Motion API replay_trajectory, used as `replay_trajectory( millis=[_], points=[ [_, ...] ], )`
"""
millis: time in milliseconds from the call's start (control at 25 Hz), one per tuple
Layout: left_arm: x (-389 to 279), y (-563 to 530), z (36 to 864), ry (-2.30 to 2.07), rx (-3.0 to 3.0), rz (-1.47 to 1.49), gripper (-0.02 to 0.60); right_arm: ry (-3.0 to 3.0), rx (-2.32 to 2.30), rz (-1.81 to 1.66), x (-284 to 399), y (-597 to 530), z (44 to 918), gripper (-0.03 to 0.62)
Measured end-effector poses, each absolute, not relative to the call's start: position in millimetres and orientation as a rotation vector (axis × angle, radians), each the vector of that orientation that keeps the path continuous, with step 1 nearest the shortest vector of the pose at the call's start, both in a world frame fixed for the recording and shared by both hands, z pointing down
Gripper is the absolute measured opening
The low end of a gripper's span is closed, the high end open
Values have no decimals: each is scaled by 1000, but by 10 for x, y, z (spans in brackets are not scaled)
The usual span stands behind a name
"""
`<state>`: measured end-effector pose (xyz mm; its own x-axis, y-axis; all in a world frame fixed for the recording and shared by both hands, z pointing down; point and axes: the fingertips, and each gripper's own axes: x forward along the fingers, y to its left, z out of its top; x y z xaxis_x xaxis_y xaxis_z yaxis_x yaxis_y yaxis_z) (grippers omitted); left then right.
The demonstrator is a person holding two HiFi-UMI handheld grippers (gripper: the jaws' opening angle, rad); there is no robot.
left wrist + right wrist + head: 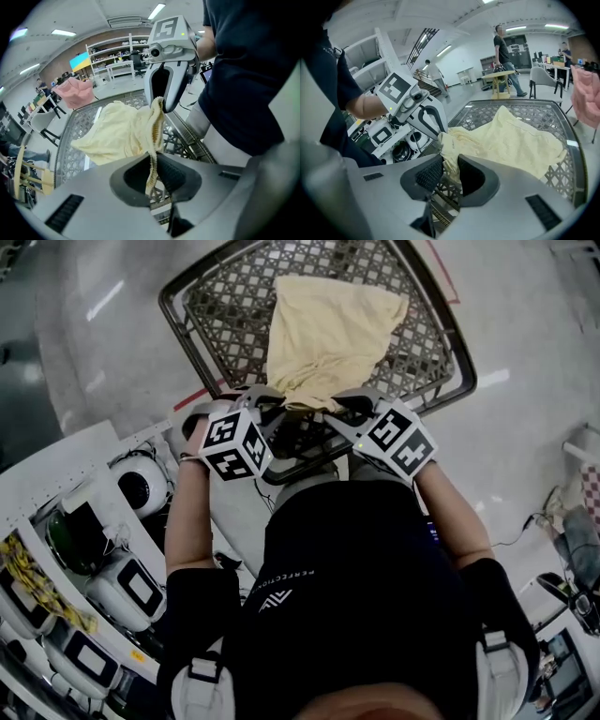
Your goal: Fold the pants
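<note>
The left gripper (152,174) is clamped on the ribbed edge of the pale yellow pants (328,329). The right gripper (449,174) pinches the same bunched edge just beside it, while the rest drapes across the mesh table (211,296). The cloth looks light, soft and limp, so it will likely sag between grips; holding that edge nearer its corners should spread it.

Tabletop (225,296): dark metal lattice inside a rounded dark rim, standing over the floor (525,446), which is pale and glossy.
On it: only pale yellow pants (328,329), far end flat on the lattice, near end bunched up at the near rim.
</note>
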<state>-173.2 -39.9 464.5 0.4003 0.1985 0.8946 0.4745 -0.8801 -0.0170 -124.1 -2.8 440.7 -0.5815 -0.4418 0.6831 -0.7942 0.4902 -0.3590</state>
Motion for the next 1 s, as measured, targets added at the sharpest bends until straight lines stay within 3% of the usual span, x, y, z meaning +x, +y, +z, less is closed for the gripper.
replay_trajectory(
  millis=[1000],
  points=[
    [-453, -1523, 4732, -250, -2454, -1537, 48, -2202, 1251, 858, 44, -1104, 4516, 98]
  ],
)
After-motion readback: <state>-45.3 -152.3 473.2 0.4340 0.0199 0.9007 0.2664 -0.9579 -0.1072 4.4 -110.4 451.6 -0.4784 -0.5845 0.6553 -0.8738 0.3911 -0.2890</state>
